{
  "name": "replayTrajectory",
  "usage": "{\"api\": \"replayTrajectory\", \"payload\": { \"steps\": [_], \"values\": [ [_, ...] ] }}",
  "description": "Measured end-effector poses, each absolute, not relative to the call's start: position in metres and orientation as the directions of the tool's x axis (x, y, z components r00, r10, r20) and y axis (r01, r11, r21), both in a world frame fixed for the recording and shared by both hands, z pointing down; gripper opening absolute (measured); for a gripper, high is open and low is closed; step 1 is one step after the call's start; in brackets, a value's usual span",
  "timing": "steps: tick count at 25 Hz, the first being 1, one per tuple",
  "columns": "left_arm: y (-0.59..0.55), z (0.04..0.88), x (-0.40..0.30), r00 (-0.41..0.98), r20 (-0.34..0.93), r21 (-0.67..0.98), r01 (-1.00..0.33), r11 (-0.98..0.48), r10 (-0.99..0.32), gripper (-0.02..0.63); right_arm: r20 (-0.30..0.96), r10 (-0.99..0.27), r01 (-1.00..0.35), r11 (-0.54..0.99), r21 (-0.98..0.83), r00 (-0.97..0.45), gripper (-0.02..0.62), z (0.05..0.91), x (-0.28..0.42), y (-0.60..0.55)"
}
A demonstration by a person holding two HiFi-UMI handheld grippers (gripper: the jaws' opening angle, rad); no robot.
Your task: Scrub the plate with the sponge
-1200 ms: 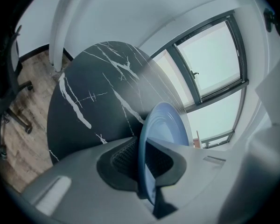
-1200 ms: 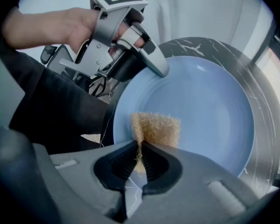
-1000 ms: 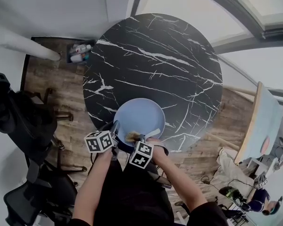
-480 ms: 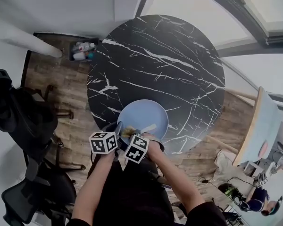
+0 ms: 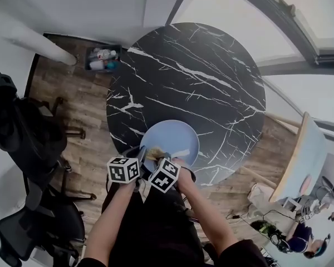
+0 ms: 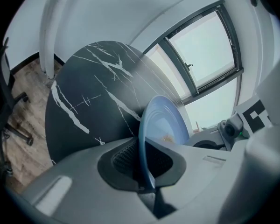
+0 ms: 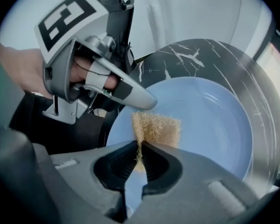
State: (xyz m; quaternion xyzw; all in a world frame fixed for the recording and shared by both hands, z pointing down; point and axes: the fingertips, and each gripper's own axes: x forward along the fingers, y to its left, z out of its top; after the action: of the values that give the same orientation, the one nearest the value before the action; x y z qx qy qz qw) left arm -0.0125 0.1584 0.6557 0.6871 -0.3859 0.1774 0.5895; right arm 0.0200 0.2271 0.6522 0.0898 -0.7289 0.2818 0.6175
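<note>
Mid-scrub: left gripper [image 6: 142, 164] pinches the plate [image 7: 210, 120] at its 7 o'clock rim, right gripper [image 7: 140, 164] pinches the sponge [image 7: 156, 127]; next, sweep it toward 12 o'clock.

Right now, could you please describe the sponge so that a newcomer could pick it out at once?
Find the round black marble table; at its near edge is a pale blue plate. The sponge rests against the plate's face, pinched in the right gripper: the only tan, fibrous thing there.
</note>
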Motion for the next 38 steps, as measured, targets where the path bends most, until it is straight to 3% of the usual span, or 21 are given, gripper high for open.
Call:
{"api": "replayTrajectory", "payload": {
  "steps": [12,21,38],
  "values": [
    [0.157,0.654,-0.012,0.634,0.703,0.662,-0.749,-0.029,-0.323,0.02,0.958,0.234,-0.424,0.861,-0.283,-0.165,0.025,0.661,0.011,0.238],
    [0.157,0.653,-0.012,0.644,0.7,0.662,-0.747,-0.056,-0.308,0.019,0.938,0.259,-0.501,0.794,-0.343,-0.231,0.025,0.656,0.017,0.216],
    [0.156,0.653,-0.01,0.648,0.696,0.666,-0.744,-0.06,-0.308,0.018,0.936,0.261,-0.524,0.778,-0.348,-0.235,0.025,0.655,0.028,0.184]
  ]
}}
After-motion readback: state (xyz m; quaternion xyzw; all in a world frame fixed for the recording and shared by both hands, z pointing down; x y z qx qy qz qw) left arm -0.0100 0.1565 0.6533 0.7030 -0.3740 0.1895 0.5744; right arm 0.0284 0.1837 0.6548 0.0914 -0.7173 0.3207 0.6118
